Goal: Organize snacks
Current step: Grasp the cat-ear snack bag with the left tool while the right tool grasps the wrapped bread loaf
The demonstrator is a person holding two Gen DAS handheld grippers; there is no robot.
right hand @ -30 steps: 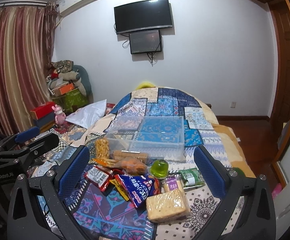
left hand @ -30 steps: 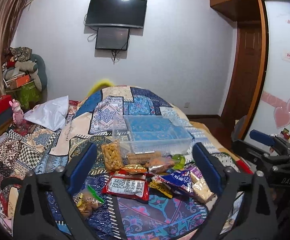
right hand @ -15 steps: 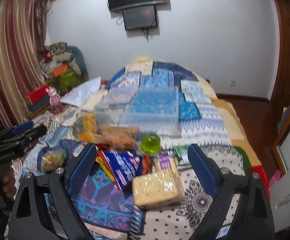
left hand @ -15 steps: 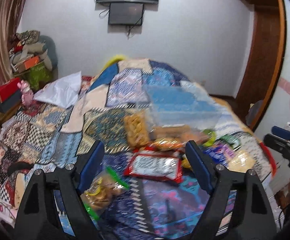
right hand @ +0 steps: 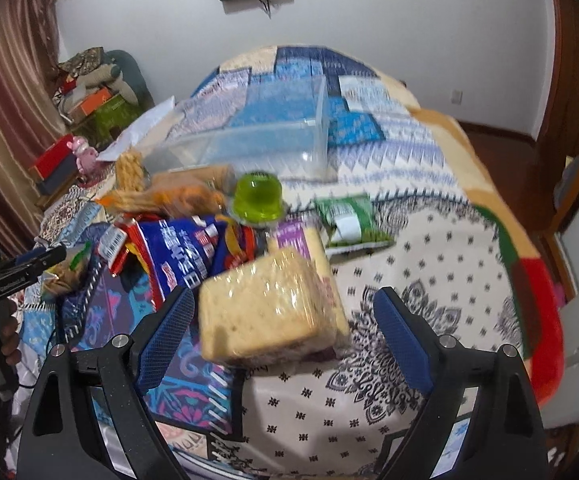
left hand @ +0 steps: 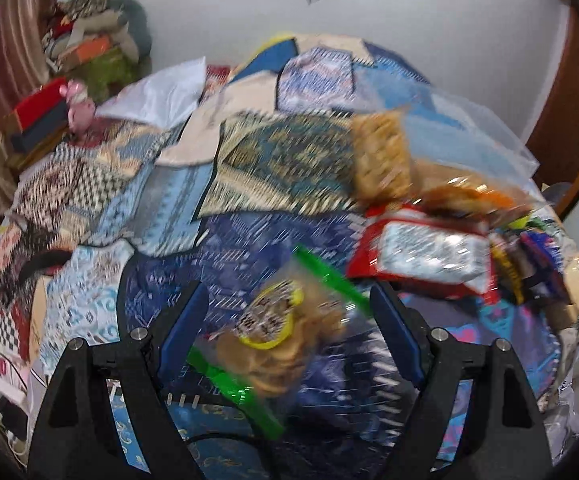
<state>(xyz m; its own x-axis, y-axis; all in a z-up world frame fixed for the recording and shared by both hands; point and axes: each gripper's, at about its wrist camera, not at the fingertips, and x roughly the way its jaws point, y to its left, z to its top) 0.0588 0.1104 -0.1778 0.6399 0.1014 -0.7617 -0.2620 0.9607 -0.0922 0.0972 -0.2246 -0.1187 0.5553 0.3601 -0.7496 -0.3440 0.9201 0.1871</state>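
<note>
Both my grippers have dropped toward the bedspread [right hand: 429, 272], jaws narrowed slightly yet open, gripping nothing: left gripper [left hand: 289, 320] straddles the cookie bag [left hand: 277, 340], right gripper [right hand: 285, 320] the cracker pack [right hand: 269, 312]. Next: close, lift into the clear bin [right hand: 257, 140].

Green jelly cup [right hand: 256, 199], patchwork-patterned bedspread [right hand: 429, 300]

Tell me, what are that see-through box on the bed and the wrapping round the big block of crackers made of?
The box looks like clear rigid plastic: the quilt pattern shows through its walls, and its edges catch glossy highlights. The cracker block seems wrapped in thin clear plastic film: it is shiny and crinkled, with the pale crackers visible underneath. Motion blur leaves finer detail uncertain.
</note>
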